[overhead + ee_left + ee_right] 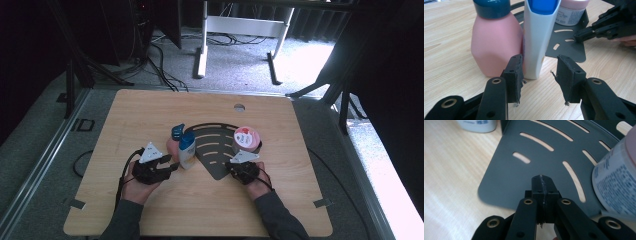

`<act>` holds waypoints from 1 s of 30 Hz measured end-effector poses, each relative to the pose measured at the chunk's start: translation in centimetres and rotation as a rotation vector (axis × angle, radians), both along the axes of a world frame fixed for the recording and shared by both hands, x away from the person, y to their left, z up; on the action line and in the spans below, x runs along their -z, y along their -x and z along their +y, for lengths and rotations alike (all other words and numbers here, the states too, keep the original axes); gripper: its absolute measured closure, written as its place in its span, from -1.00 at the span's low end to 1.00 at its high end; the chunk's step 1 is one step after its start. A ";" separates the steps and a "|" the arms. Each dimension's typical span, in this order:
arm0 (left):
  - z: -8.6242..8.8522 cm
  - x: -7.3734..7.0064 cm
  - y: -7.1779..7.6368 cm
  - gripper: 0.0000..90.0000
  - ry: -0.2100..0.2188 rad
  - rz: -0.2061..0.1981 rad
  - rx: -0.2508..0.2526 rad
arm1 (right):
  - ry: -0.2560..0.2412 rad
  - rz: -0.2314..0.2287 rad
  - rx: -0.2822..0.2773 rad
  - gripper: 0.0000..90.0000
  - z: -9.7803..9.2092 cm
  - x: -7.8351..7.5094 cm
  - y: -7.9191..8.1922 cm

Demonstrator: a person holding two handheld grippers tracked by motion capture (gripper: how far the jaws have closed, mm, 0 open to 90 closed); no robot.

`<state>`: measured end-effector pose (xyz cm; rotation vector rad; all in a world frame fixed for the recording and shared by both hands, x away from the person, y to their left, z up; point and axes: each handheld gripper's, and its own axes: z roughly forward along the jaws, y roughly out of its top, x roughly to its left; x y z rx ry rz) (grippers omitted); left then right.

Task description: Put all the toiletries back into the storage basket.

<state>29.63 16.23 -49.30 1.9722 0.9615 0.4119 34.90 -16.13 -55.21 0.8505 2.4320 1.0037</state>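
At the wooden table, we see the left gripper (539, 72) with its jaws apart, straddling the foot of a tall white plastic bottle with a blue cap (539, 35), which stands upright between the foam-faced pads; the left pad (515, 72) looks just against it, the right pad well clear. Pressed to that bottle's side stands a squat pink plastic bottle with a dark teal cap (495, 40), blocking the approach on that flank. Both tops are cut off by the frame.

The right gripper (542, 187) shows its jaws pressed together with nothing between them, the tips hovering over or resting on the near corner of a flat, dark grey fan-shaped metal rack with curved slots (524, 177); we cannot tell whether they touch it. A white cylindrical tub with a pink lid (246, 139) sits on the rack's right edge, its printed label too blurred to read.

From above, both bottles stand at the rack's left edge, between the two hands, on the pale wood-grain tabletop (150, 110). Beyond the table, a white desk frame (240, 30) and cables lie on grey carpet, the far corners lost in shadow.
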 end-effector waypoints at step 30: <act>0.5 -0.6 -0.8 0.23 0.013 -0.010 -0.030 | -0.038 0.097 -0.059 1.00 -1.9 0.1 0.3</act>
